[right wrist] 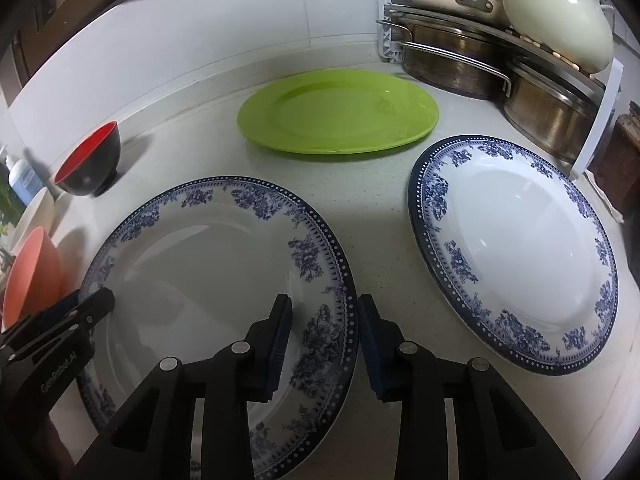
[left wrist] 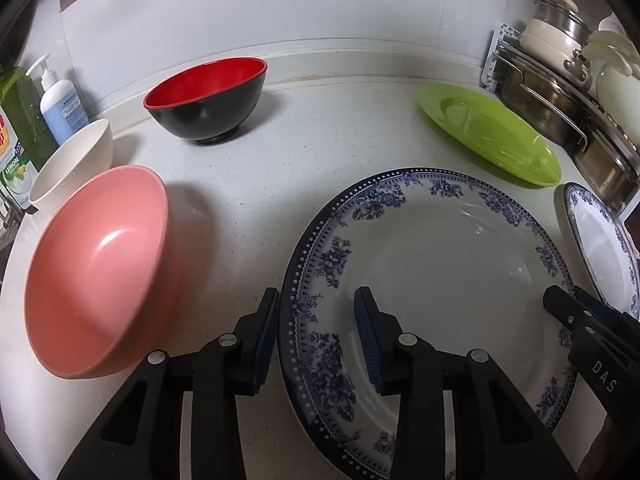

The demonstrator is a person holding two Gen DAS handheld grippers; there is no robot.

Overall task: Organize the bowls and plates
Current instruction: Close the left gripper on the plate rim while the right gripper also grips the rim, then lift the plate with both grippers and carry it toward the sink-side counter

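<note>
A blue-and-white floral plate [left wrist: 440,260] [right wrist: 200,264] lies flat on the white counter. My left gripper [left wrist: 318,312] straddles its left rim, one pad outside and one over the plate, with a gap on both sides. On the opposite rim my right gripper [right wrist: 324,316] stands the same way. Each gripper also shows in the other's view: the right gripper [left wrist: 568,308] and the left gripper [right wrist: 96,304]. A second floral plate [right wrist: 520,248] [left wrist: 600,248] lies to the right, and a green plate [right wrist: 336,112] [left wrist: 488,136] sits behind.
A pink bowl [left wrist: 96,272], a cream bowl [left wrist: 72,160] and a red-and-black bowl [left wrist: 208,96] stand at the left. Soap bottles [left wrist: 60,100] stand in the far left corner. A rack of steel pots [right wrist: 480,60] fills the back right corner.
</note>
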